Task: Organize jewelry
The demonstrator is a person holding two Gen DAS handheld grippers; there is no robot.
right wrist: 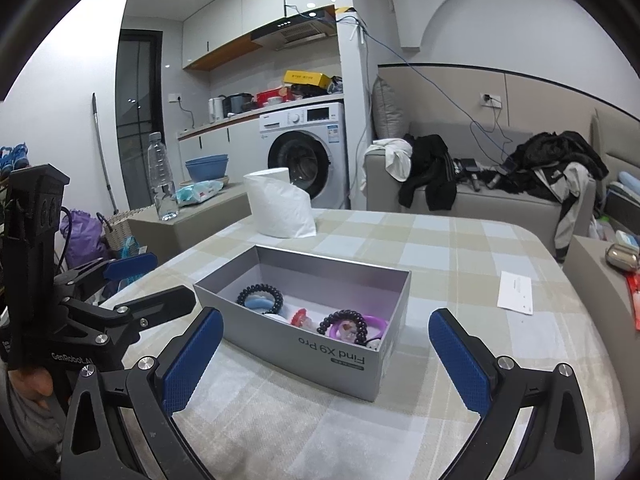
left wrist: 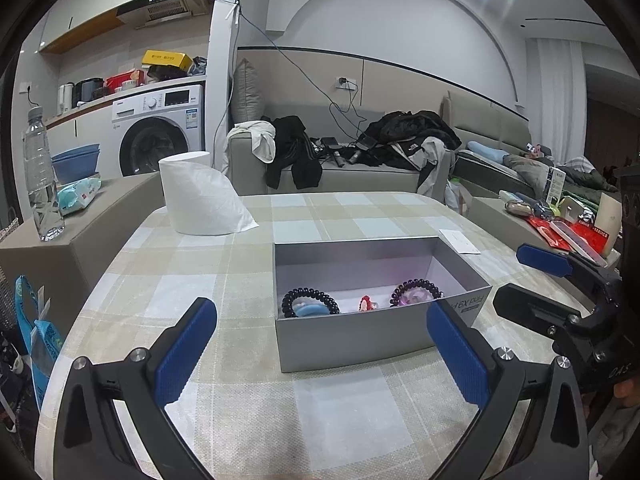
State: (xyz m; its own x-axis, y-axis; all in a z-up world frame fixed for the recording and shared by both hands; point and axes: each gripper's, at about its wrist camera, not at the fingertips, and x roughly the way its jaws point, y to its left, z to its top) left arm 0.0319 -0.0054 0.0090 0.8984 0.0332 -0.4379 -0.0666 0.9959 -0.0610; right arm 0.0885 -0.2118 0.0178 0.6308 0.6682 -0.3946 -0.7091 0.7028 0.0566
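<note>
A grey open box [left wrist: 352, 340] [right wrist: 340, 356] stands on the checked tablecloth. Inside lie a black bead bracelet over a pale blue piece [left wrist: 310, 303] [right wrist: 259, 296], a small red piece [left wrist: 366, 303] [right wrist: 299, 316], and a second black bead bracelet with purple bands [left wrist: 416, 291] [right wrist: 348, 325]. My left gripper [left wrist: 320, 356] is open and empty, just in front of the box. My right gripper [right wrist: 326, 360] is open and empty, just before the box's near corner. Each gripper shows from the side in the other's view, the right [left wrist: 540, 280] and the left [right wrist: 148, 284].
A toilet paper roll [left wrist: 200, 196] [right wrist: 278, 206] stands at the table's far side. A white card [left wrist: 459, 241] [right wrist: 516, 292] lies right of the box. A water bottle [left wrist: 40, 176] and wipes pack [left wrist: 78, 196] sit on the left side cabinet. A sofa with clothes [left wrist: 360, 152] is behind.
</note>
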